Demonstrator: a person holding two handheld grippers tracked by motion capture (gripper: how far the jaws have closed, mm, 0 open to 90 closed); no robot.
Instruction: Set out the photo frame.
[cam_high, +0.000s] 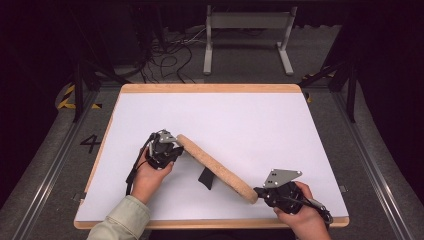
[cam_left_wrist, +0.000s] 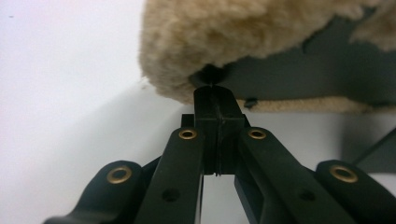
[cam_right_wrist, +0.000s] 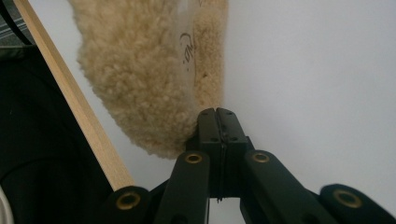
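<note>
High view: I hold a long tan fleece pad (cam_high: 216, 167) stretched slantwise over the white worktop (cam_high: 250, 120), one end in each tool. My left tool (cam_high: 175, 145) grips the far-left end of the pad; my right tool (cam_high: 257, 192) grips the near-right end, close to the worktop's wooden front edge (cam_high: 210, 223). A dark strap (cam_high: 206, 178) hangs from the underside of the pad about midway between the two tools, with its shadow on the worktop below.

Left gripper view: the jaws of the left tool (cam_left_wrist: 212, 91) are pressed together, pinching the edge of the fleece pad (cam_left_wrist: 224, 37) where the woolly pile meets a dark backing (cam_left_wrist: 299, 74).

Right gripper view: the jaws of the right tool (cam_right_wrist: 216, 112) are likewise closed tight on the rounded tip of the fleece pad (cam_right_wrist: 135, 74). A clear label with dark handwriting (cam_right_wrist: 187, 51) lies along the pad. The wooden front edge (cam_right_wrist: 79, 107) runs diagonally to the left of the pad, with dark floor beyond it.
</note>
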